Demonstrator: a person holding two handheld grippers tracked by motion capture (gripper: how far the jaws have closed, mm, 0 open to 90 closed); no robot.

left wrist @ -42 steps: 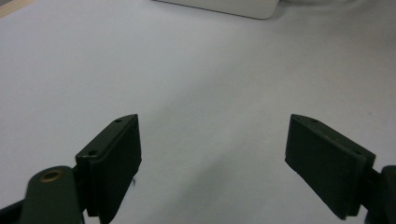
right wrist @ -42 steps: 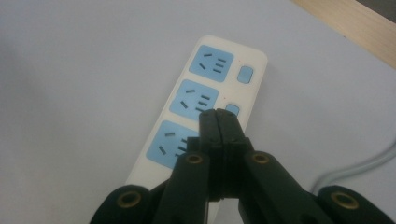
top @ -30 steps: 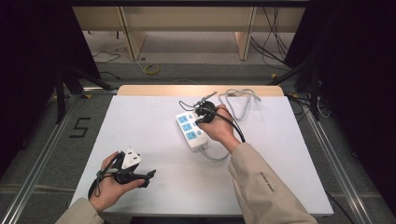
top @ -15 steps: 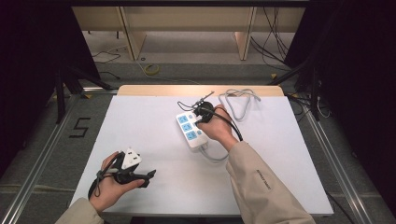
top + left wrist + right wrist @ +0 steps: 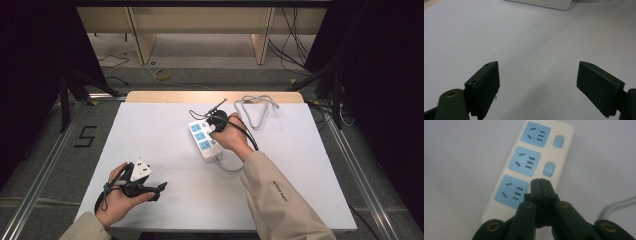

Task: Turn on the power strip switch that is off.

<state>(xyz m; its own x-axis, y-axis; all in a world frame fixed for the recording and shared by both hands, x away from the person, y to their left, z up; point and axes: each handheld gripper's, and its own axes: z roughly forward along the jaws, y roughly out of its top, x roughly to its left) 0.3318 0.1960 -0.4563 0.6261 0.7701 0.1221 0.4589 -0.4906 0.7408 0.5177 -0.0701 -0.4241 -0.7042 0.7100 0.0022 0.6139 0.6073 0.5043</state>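
Note:
A white power strip (image 5: 202, 139) with three blue sockets lies at the middle of the white table (image 5: 150, 130). My right gripper (image 5: 215, 122) is shut, with nothing between its jaws. In the right gripper view its closed tips (image 5: 540, 181) point down at the strip (image 5: 524, 165), beside the nearest socket and just below the middle blue switch (image 5: 548, 169). What lies under the tips is hidden. My left gripper (image 5: 159, 191) rests near the table's front left, held in a hand. Its jaws (image 5: 539, 82) stand wide open over bare table, with the strip's edge (image 5: 544, 3) far ahead.
The strip's grey cable (image 5: 255, 107) loops at the back right of the table, and a stretch of cable (image 5: 616, 207) runs beside the strip. A wooden edge (image 5: 210, 96) borders the table's far side. Dark stands and floor cables surround the table.

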